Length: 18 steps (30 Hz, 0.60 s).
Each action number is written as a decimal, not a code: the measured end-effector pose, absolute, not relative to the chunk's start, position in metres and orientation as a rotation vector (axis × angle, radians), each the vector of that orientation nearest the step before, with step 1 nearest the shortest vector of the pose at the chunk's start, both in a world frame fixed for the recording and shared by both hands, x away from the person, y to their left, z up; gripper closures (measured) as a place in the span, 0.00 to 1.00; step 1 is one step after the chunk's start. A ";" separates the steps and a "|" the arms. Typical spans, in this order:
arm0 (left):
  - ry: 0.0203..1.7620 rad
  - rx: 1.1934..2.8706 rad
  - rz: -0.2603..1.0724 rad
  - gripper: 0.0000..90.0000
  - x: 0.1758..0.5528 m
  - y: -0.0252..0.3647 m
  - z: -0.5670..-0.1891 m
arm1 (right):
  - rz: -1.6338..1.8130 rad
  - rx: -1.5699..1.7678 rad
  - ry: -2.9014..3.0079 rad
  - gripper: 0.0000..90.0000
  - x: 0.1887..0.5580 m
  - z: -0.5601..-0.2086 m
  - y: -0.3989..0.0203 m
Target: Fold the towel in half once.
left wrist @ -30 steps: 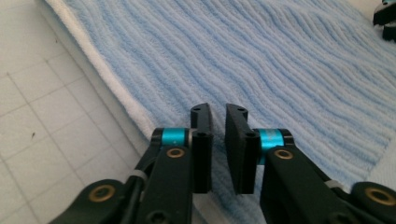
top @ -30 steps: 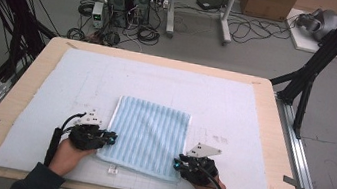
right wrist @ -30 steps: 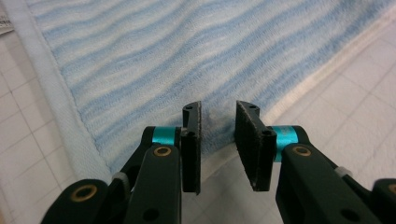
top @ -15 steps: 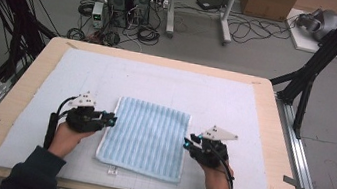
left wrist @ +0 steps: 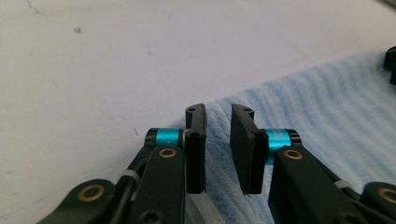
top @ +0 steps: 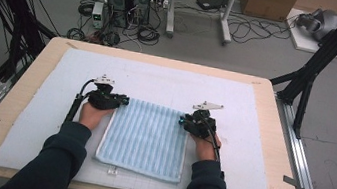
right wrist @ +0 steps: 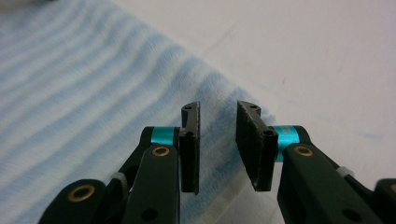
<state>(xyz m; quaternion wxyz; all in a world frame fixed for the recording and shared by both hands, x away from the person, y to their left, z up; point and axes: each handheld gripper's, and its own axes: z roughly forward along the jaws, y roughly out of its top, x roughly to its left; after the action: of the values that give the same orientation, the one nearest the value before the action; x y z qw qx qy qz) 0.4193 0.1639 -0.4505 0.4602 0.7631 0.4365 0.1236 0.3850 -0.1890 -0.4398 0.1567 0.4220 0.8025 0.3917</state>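
Since a second ago both hands have slid away from the person along the sides of the towel (top: pixel 144 139), from its near corners up to its far corners. The left gripper (left wrist: pixel 218 133) has its jaws a narrow gap apart, just closing a little, hovering over the towel's far left corner with cloth showing below and between the pads but not pinched. The right gripper (right wrist: pixel 218 130) stands likewise, its jaws a narrow gap apart above the far right corner, the striped cloth beneath them and nothing pressed between. In the high view the left gripper (top: pixel 120 100) and right gripper (top: pixel 183 122) sit at the two far corners, facing inward toward each other. The pale blue striped towel lies folded and flat, roughly a rectangle, near the middle of the white mat (top: pixel 168 82) covering the wooden table (top: pixel 41 55).
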 end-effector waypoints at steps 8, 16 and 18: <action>1.072 1.963 0.413 0.87 0.416 0.155 -0.450 | 1.011 1.309 2.237 0.76 0.389 -0.445 -0.202; 1.105 1.824 0.432 0.71 0.422 0.173 -0.438 | 1.114 1.339 2.137 0.78 0.387 -0.433 -0.222; 1.110 1.841 0.421 0.60 0.430 0.172 -0.434 | 1.113 1.343 2.138 0.78 0.392 -0.432 -0.223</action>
<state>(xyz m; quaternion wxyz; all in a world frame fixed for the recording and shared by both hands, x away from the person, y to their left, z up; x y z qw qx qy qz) 0.4301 0.1725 -0.4344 0.4579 0.7471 0.4505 0.1711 0.3917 -0.2230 -0.4325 0.1899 0.4778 0.7608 0.3960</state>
